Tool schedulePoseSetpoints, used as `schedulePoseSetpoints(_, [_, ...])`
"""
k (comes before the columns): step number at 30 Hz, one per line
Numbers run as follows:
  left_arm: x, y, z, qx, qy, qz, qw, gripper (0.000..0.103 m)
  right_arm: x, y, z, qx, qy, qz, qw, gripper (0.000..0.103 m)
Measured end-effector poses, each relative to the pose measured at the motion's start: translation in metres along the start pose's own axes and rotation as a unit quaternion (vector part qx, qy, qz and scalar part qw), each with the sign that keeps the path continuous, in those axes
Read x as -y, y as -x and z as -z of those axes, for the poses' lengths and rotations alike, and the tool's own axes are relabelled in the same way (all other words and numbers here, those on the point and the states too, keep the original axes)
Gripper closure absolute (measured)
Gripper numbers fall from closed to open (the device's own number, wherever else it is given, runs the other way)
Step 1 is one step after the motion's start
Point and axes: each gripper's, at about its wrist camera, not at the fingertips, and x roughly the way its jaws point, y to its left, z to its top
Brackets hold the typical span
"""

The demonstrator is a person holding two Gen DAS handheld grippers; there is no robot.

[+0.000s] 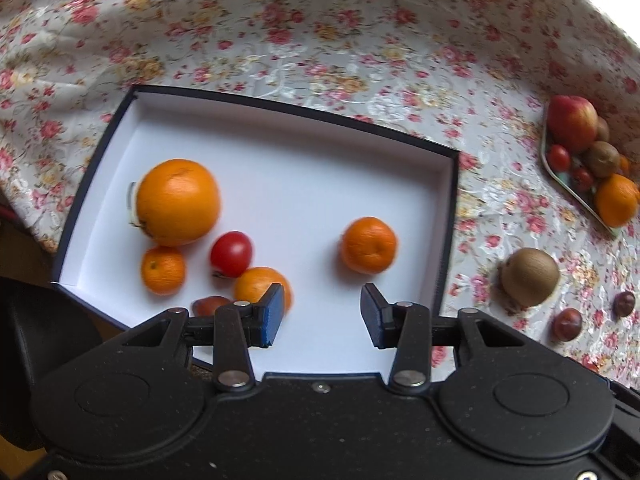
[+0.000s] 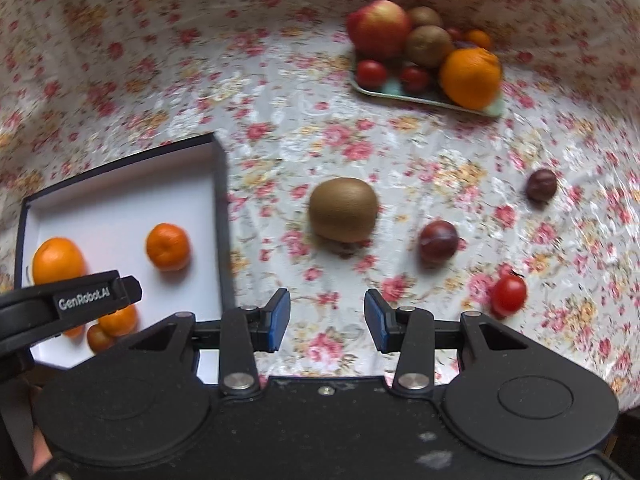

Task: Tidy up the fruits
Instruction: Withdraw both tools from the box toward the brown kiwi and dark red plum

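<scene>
A table draped in a pale cloth printed with pink and yellow flowers (image 1: 320, 40) fills both views.

In the left wrist view, a shallow rectangular cardboard box with dark navy walls and a white floor (image 1: 280, 184) sits at the centre. Inside, at its left, lies a large smooth orange (image 1: 178, 202), with a small mandarin (image 1: 163, 270) below it, a glossy red cherry tomato (image 1: 232, 253) to the right of that, and another mandarin (image 1: 260, 288) partly behind a blue pad. A dark reddish fruit (image 1: 210, 306) peeks out at the bottom edge; it is too hidden to identify. A lone dimpled mandarin (image 1: 369, 250) rests apart at centre right. The left gripper (image 1: 322, 318) hovers over the box's near edge, its jaws spread and empty.

In the right wrist view, the right gripper (image 2: 327, 320) hangs above the cloth, jaws likewise apart, holding nothing. Ahead of it at the frame's centre sits a fuzzy brown oval kiwi (image 2: 343, 215). To its right lie two dark purple-red round fruits, possibly plums, one nearer (image 2: 438, 241) and one farther (image 2: 541, 185), and a red cherry tomato (image 2: 509, 294) at lower right. At the upper right, a pale green tray (image 2: 420, 94) carries a red-yellow apple (image 2: 378, 28), two kiwis, small tomatoes and a big orange (image 2: 471, 77), heaped touching one another. The box shows at the left edge.
</scene>
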Motion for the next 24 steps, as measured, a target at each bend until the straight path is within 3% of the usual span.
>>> schedulePoseSetpoints(8, [0.047,0.000,0.010,0.003,-0.040,0.014,0.9991,0.051,0.062,-0.003,-0.003,-0.021,-0.080,0.026,0.996,0.059])
schedulePoseSetpoints(18, [0.105,-0.002,0.025,-0.008,-0.080,0.038,0.9960,0.051,0.134,0.011,-0.007,-0.001,-0.102,0.048,0.994,0.058])
schedulePoseSetpoints(24, [0.131,-0.006,0.035,-0.015,-0.101,0.043,0.9939,0.051,0.180,0.004,-0.005,-0.043,-0.165,0.021,0.985,0.058])
